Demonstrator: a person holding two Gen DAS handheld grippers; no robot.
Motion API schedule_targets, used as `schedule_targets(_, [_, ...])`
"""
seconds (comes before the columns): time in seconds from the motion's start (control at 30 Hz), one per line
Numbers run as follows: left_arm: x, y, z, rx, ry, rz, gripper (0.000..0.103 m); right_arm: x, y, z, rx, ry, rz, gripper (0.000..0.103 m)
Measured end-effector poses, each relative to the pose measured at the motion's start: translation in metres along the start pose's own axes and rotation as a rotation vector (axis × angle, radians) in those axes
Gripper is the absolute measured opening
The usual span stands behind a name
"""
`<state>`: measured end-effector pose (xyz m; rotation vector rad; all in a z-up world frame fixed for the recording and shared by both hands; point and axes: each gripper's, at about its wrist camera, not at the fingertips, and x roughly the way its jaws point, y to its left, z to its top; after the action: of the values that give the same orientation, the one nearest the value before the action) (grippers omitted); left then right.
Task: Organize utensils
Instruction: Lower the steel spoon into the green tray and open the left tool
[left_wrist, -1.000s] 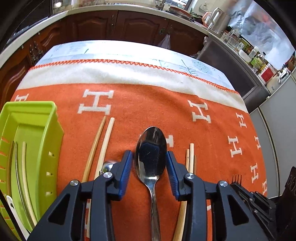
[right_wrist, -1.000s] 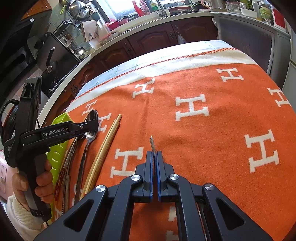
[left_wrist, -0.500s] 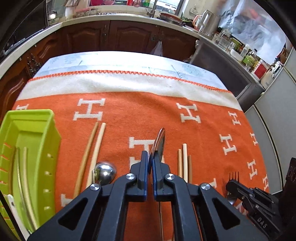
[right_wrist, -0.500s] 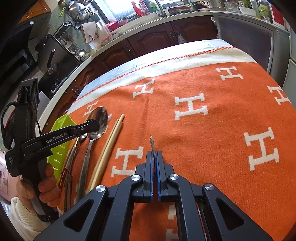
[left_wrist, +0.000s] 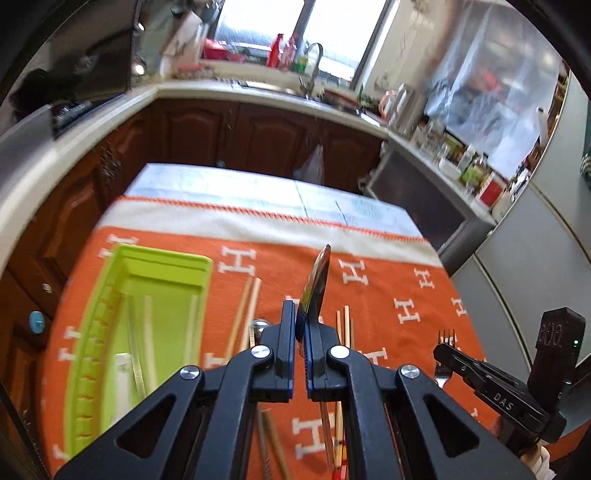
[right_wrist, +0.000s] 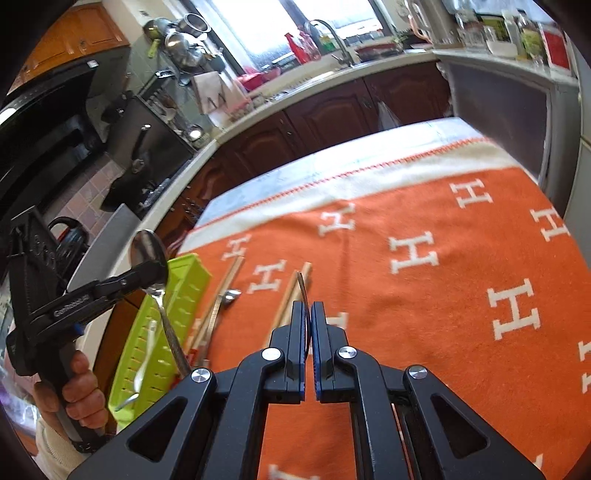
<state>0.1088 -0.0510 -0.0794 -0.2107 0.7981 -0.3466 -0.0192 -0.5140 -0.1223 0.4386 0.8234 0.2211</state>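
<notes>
Orange blanket (right_wrist: 424, 314) covers table. Green tray (left_wrist: 159, 258) at left edge holds utensils. Left gripper (left_wrist: 300, 325) clamped on spoon (left_wrist: 316, 284), raised off blanket. Right gripper (right_wrist: 308, 317) clamped on fork (left_wrist: 445, 343). Chopsticks (left_wrist: 247, 306) lie beside tray.

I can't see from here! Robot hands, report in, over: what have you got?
Left gripper shut on spoon, lifted. Right gripper shut on fork. Green tray left of spoon, path clear.
</notes>
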Motion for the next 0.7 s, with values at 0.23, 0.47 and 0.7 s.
schedule_targets(0.23, [-0.085,0.02,0.0,-0.011,-0.109,0.088,0.001,-0.02,0.058,-0.001,-0.075,-0.011,0.06,0.003])
schedule_targets(0.47, [-0.156,0.041,-0.004,0.024,-0.174,0.247,0.001,-0.012,0.134,-0.008,-0.156,0.026,0.139,0.003])
schedule_targets(0.7, [-0.167,0.064,-0.013,0.063,-0.153,0.388,0.002,0.014,0.214,-0.012,-0.268,0.049,0.193,0.003])
